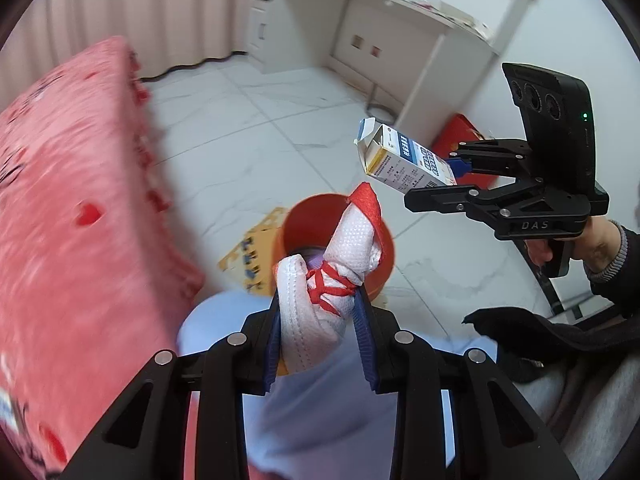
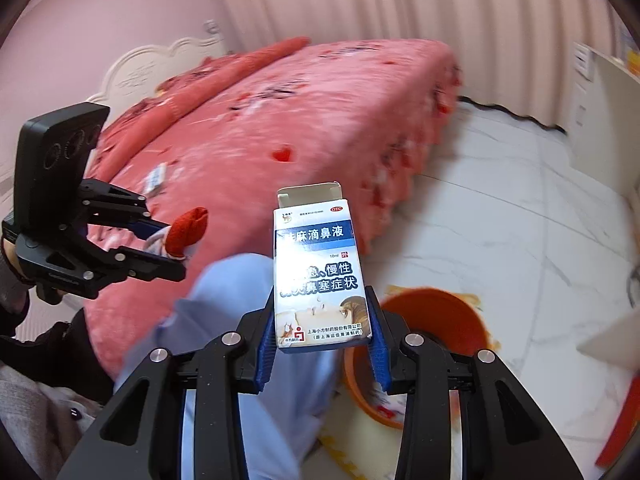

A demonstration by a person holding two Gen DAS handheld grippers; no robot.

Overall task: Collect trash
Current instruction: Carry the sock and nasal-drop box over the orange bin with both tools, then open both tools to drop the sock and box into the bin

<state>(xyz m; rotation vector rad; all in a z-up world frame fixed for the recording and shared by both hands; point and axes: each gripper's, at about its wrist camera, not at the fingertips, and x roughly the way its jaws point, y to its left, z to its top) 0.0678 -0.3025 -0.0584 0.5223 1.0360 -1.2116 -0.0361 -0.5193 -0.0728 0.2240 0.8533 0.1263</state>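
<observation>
My left gripper (image 1: 320, 320) is shut on a white cloth slipper with red trim and red lacing (image 1: 320, 292), held just above the orange bin (image 1: 380, 272) on the floor. The slipper's red tip (image 2: 188, 228) and the left gripper (image 2: 168, 248) show at the left of the right wrist view. My right gripper (image 2: 324, 344) is shut on a white and blue medicine box with an open flap (image 2: 316, 264), held above and left of the orange bin (image 2: 440, 312). In the left wrist view the box (image 1: 404, 160) and right gripper (image 1: 436, 178) sit up and right of the bin.
A bed with a pink-red blanket (image 2: 280, 120) fills the left, with a small packet (image 2: 158, 174) on it. The person's light blue knee (image 1: 320, 400) is below the grippers. Flat yellow cardboard (image 1: 252, 248) lies under the bin. A white desk (image 1: 360, 20) stands behind, a red item (image 1: 460, 136) beside it.
</observation>
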